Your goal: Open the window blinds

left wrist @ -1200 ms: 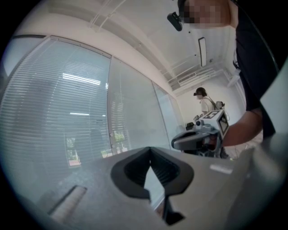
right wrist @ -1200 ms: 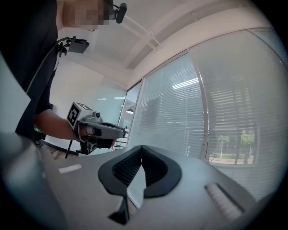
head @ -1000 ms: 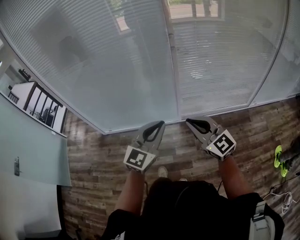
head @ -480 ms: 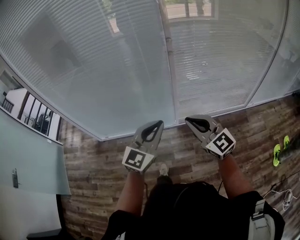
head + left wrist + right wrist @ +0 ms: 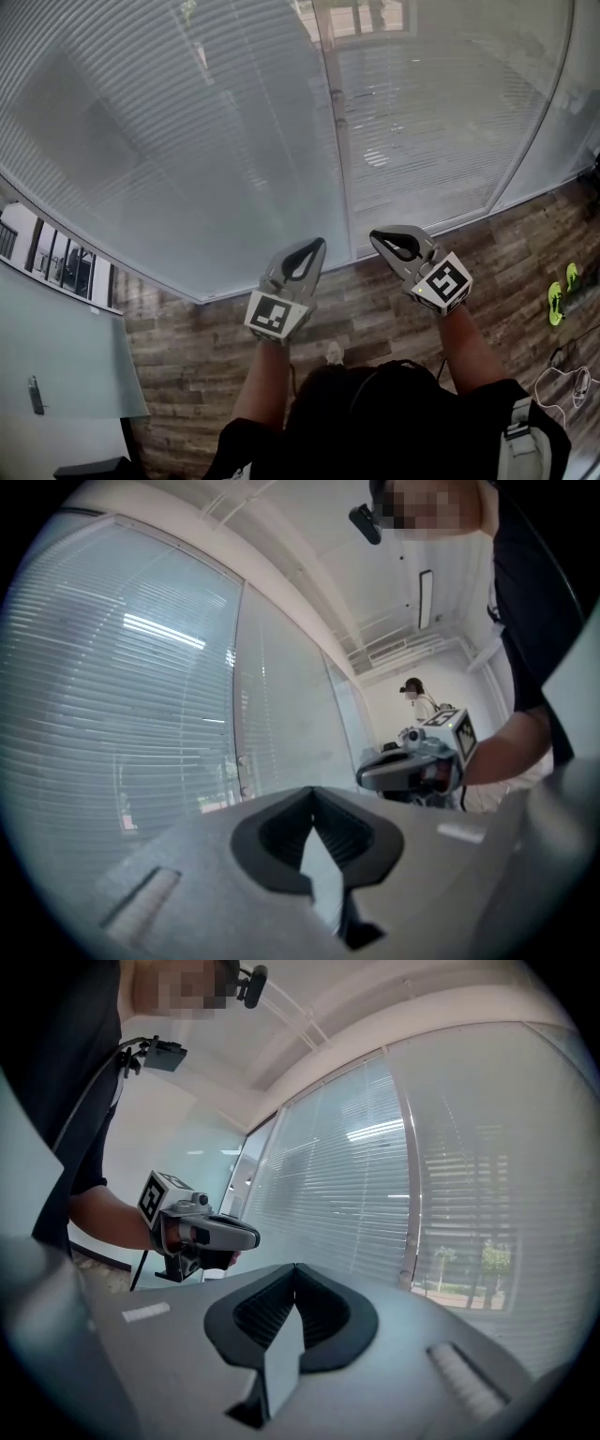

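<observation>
Lowered slatted window blinds fill the upper frame above a dark wood-plank floor. At centre, the left gripper and right gripper hover side by side, jaws pressed together on nothing.

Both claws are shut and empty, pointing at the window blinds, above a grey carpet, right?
Not carpet: the head view shows a wood-plank floor. The left claw and right claw are indeed shut and empty, pointing at the blinds.

Window blinds ahead, floor beneath
</observation>
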The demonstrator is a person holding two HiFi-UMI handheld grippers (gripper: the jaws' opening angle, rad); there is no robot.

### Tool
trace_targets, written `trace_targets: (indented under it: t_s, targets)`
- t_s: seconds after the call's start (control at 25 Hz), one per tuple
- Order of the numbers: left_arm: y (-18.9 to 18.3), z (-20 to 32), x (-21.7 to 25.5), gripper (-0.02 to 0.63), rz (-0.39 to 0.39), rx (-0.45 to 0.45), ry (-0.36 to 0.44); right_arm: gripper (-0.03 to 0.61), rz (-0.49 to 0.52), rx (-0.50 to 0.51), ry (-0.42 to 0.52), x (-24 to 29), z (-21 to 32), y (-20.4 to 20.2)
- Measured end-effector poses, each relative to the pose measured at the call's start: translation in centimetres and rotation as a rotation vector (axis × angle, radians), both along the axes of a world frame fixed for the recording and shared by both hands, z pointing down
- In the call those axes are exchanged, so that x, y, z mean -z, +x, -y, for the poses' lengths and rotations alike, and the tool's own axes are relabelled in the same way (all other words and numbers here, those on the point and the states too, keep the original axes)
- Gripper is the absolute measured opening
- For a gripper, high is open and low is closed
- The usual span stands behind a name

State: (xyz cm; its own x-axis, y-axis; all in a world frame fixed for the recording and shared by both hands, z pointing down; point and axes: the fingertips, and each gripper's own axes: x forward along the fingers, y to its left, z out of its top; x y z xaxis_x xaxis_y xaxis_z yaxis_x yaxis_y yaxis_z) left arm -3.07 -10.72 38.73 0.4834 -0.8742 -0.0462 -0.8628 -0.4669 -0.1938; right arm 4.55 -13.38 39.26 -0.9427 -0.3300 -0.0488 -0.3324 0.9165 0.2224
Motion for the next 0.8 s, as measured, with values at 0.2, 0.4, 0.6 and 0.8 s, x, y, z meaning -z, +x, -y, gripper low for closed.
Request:
trace_targets:
  t_s: [0.2, 0.4, 0.6, 0.8]
  targets:
    - [-3.1, 3.3, -0.4, 0.004, 0.018, -0.030, 0.009, 0.006, -0.007, -0.037, -0.029, 0.0, 2.5, -2.5]
    - [-5.5, 5.9, 0.6, 0.005, 0.015, -0.071, 0.018, 0.006, -0.001, -0.103, -0.009, 0.8, 5.2, -4.2]
    - [-7.1, 8.5, 0.2, 0.005, 0.013, -0.119, 0.042, 0.006, -0.014, -0.151, -0.001, 0.3, 7.4, -5.7]
    - [-7.6, 9.6, 0.2, 0.004, 0.000, -0.166, -0.004, 0.006, -0.009, -0.202, 0.013, 0.6, 8.8, -6.5]
